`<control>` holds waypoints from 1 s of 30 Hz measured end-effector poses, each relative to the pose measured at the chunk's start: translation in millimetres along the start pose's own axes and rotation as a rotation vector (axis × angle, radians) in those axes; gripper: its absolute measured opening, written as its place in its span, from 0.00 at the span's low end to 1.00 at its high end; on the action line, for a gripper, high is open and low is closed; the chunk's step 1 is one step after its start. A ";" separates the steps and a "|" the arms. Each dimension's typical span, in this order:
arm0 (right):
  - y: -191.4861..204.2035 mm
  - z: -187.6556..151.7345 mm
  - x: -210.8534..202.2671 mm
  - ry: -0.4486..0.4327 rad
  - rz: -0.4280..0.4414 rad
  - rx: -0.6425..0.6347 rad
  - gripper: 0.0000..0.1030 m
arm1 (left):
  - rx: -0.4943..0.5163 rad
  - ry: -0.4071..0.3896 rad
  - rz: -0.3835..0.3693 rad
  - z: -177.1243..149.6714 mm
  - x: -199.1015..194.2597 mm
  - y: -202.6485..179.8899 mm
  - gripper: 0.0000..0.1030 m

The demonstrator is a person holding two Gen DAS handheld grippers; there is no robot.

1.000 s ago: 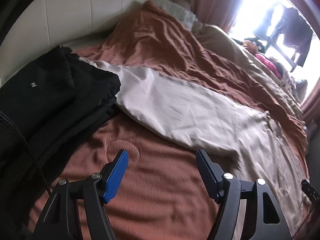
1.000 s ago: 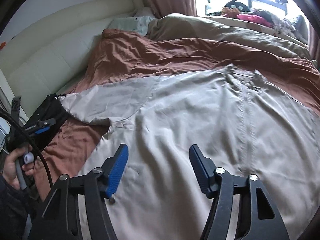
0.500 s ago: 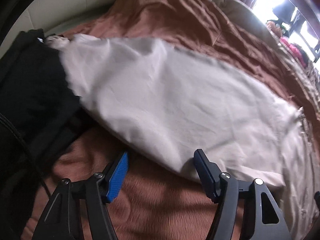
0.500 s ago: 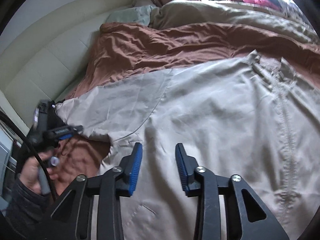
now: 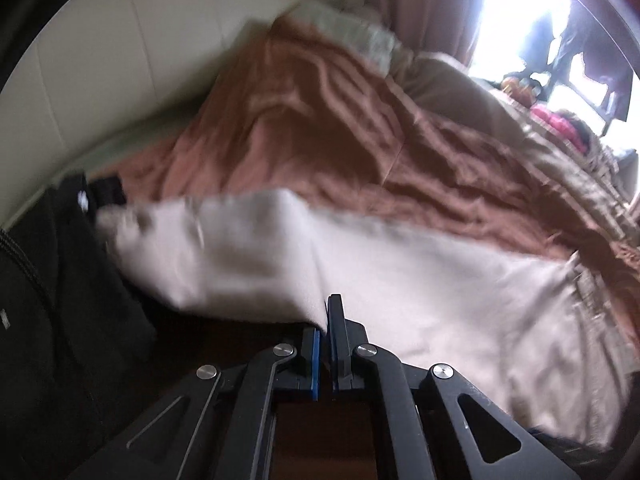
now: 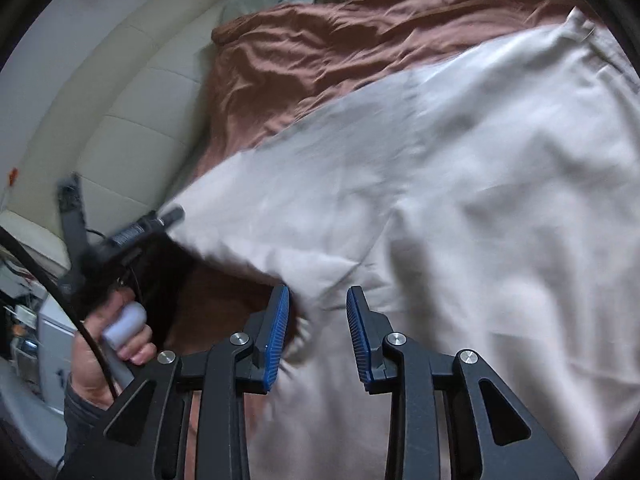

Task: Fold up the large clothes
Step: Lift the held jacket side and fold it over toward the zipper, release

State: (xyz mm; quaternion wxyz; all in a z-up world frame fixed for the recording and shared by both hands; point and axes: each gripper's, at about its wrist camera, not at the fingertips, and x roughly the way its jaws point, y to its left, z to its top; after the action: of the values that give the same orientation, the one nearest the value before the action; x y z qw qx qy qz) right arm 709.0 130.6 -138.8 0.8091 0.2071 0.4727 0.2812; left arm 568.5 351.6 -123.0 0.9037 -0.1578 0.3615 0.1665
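1. Beige fabric, a large pale garment [image 6: 460, 184], lies spread over the near and right part of a bed, on top of a rust-brown bedspread [image 6: 320, 52].
2. One long part of the garment, apparently a sleeve [image 5: 248, 256], stretches to the left across the bedspread, and its far left end reaches a pile of black clothing [image 5: 60, 288].
3. In its own wrist view the left gripper [image 5: 325, 344] is clamped tight on the near edge of the sleeve, with a thin fold of cloth pinched between the blue pads.
4. The right gripper [image 6: 318, 320] hovers over the garment near a fold at its left edge; its jaws stand partly apart, and whether the pads press the cloth between them cannot be told.
5. A person's left hand [image 6: 108, 344] holds the handle of the left tool at the left of the right wrist view.
6. A cream padded headboard [image 6: 120, 92] runs along the left and far side.
7. An olive duvet [image 5: 472, 92] lies beyond the bedspread, towards a bright window [image 5: 520, 12] with reddish curtains.
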 end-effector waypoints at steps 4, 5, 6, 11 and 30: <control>-22.4 -1.0 44.1 0.068 0.055 0.119 0.14 | 0.040 -0.032 -0.050 19.1 -17.4 -21.1 0.03; -26.3 -1.1 52.6 0.081 0.065 0.129 0.11 | 0.058 -0.029 -0.064 21.2 -20.1 -28.2 0.03; -29.2 -0.6 61.9 0.100 0.067 0.127 0.11 | 0.076 -0.026 -0.077 21.9 -21.6 -35.1 0.03; -26.0 12.7 53.3 0.130 0.022 0.063 0.11 | 0.144 -0.049 -0.105 19.0 -37.5 -57.5 0.02; -62.7 -55.9 -170.1 -0.170 -0.095 0.014 0.84 | 0.393 -0.090 -0.328 -19.8 -101.2 -176.8 0.03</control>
State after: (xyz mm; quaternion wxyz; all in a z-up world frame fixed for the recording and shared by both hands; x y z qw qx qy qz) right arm 608.8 -23.6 -92.4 0.8572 0.2132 0.4135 0.2209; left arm 560.8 166.5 -36.0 0.9471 -0.0281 0.3158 -0.0488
